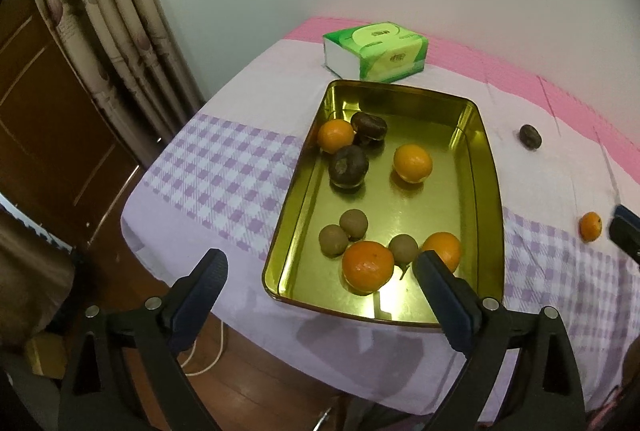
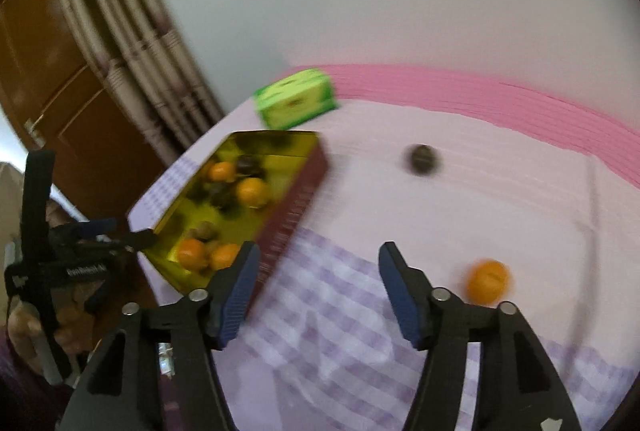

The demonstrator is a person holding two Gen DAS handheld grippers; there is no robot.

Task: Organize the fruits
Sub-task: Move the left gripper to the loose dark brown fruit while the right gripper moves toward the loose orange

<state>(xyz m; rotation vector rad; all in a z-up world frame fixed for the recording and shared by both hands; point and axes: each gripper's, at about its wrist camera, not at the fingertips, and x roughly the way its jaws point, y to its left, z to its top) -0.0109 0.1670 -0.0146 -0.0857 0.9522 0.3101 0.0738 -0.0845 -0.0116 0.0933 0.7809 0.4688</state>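
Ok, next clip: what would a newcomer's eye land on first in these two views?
The shiny gold tray in the middle of the checked tablecloth, holding oranges, dark fruits and small brown ones. Next, the two strays on the cloth to its right: a dark fruit farther back and an orange nearer. The green tissue box sits just behind the tray, and both grippers, left gripper and right gripper, are open and empty.

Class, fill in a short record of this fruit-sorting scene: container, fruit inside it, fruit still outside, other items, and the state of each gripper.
container: gold metal tray on a checked tablecloth
fruit in tray: four oranges, two dark fruits, three small brown fruits
fruit outside: one orange and one dark fruit, both on the cloth right of the tray
other items: green tissue pack behind the tray
left gripper: open, empty
right gripper: open, empty
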